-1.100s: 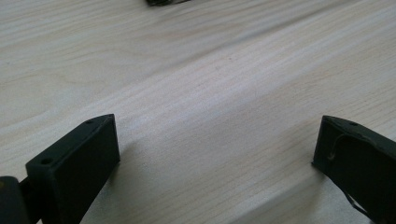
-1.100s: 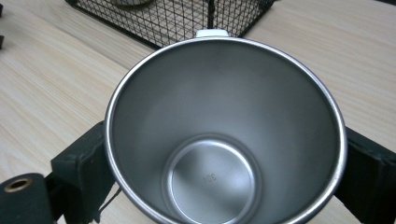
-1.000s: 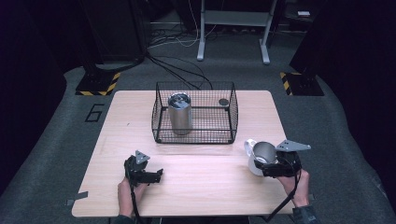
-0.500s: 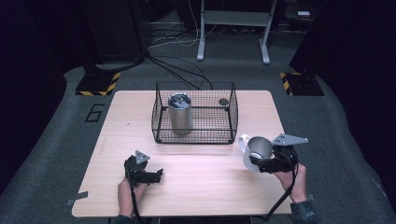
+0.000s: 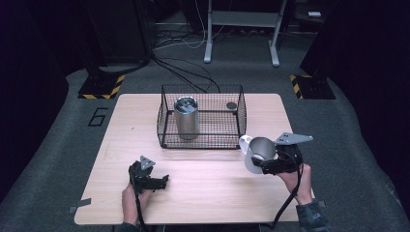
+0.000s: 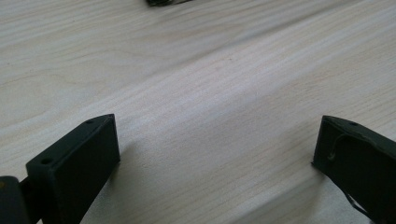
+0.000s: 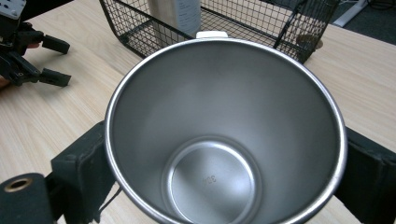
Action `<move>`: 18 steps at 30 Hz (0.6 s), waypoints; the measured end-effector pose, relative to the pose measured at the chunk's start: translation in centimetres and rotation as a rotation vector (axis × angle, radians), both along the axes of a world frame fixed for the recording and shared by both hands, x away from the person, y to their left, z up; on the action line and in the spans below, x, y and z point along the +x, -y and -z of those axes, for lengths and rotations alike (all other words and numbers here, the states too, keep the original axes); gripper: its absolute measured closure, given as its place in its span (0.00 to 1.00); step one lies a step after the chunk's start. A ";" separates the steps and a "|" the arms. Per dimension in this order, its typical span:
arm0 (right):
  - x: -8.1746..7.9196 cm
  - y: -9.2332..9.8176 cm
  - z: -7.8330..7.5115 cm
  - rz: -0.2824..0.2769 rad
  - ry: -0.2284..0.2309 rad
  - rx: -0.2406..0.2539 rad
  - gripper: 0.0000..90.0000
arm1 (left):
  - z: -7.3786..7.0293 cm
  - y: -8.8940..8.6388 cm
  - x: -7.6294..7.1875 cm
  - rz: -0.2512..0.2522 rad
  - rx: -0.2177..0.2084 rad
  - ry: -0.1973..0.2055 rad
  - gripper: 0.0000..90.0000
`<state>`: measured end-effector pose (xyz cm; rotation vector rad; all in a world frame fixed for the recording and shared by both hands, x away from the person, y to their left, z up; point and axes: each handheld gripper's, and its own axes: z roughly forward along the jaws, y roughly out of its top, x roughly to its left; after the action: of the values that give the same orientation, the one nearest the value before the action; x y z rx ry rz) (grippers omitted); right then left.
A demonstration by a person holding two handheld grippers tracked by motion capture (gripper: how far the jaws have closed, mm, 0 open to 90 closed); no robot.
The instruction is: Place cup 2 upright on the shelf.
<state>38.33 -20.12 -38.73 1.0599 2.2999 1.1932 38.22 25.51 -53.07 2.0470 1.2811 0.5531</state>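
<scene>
At the lower right of the high view, the right gripper (image 5: 265, 166) is clamped on a steel mug (image 5: 261, 153), its two black jaws pressing the mug's sides. The mug is tilted, its open mouth turned up and toward the camera above, and its white handle (image 5: 245, 141) points toward the upper left of the frame, at the wire basket (image 5: 167, 129). The mug appears held off the wooden table (image 5: 212, 188), just outside the basket's lower right corner. In the right gripper view the mug (image 7: 224, 135) takes up the middle of the frame, its inside bare and shiny, with one jaw at the left edge and the other at the right edge, each tight against the wall; the white handle (image 7: 211, 34) peeks over the far rim.

In the centre of the high view the wire basket holds a tall steel canister (image 5: 186, 117) standing upright at its left end, and a small dark round thing (image 5: 231, 105) lies in its upper right corner.

At the lower left of the high view, the left gripper (image 5: 162, 181) rests low over the table with its jaws spread wide. The left gripper view shows the two jaws far apart at the bottom corners, with bare wood grain (image 6: 210, 107) between them.
</scene>
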 end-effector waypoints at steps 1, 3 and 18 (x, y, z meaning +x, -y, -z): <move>0.0 0.0 0.0 0.000 0.000 0.000 0.07 | 0.0 0.0 0.0 0.000 0.000 0.000 0.00; 0.2 -0.5 -0.3 -0.015 0.002 -0.004 0.07 | 0.0 0.0 0.0 -0.002 0.000 0.006 0.00; 1.2 -2.0 -2.1 -0.056 0.019 -0.001 0.07 | 0.0 0.0 0.0 -0.003 -0.002 0.005 0.00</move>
<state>39.53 -18.15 -36.61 0.9864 2.3292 1.2181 38.21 25.49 -53.11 2.0414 1.2811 0.5578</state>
